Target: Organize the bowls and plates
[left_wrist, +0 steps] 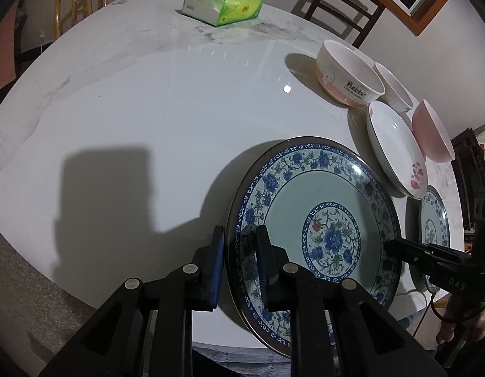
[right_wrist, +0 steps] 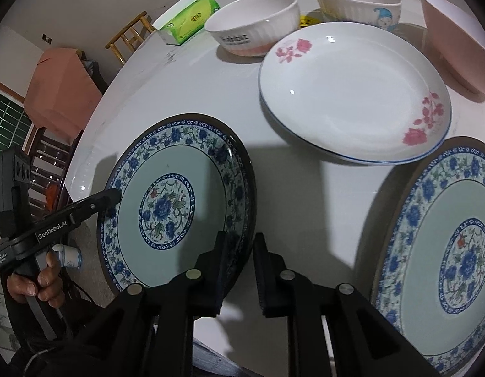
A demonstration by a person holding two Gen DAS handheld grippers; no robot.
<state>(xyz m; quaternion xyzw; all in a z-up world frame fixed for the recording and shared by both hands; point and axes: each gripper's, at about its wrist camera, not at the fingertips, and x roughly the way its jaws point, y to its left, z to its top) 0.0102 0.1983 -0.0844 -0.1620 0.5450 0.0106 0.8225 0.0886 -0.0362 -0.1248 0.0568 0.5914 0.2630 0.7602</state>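
Note:
A blue floral plate [left_wrist: 321,207] [right_wrist: 179,188] lies near the table's front edge. My left gripper [left_wrist: 241,257] straddles its near-left rim, one finger outside and one over the plate; it also shows in the right wrist view [right_wrist: 112,196]. My right gripper [right_wrist: 239,267] straddles the opposite rim with a gap left, and shows in the left wrist view [left_wrist: 391,246]. A second blue floral plate [right_wrist: 446,251] [left_wrist: 434,216] lies to the right. A white plate with pink roses [right_wrist: 352,91] [left_wrist: 396,147] lies behind.
A Rabbit bowl [left_wrist: 349,72] [right_wrist: 252,25], a white cartoon bowl [right_wrist: 358,3] [left_wrist: 396,88] and a pink bowl [right_wrist: 453,40] [left_wrist: 434,132] stand at the back. A green tissue pack [left_wrist: 222,3] [right_wrist: 189,19] sits far back. Chairs [left_wrist: 343,3] ring the white round table [left_wrist: 148,110].

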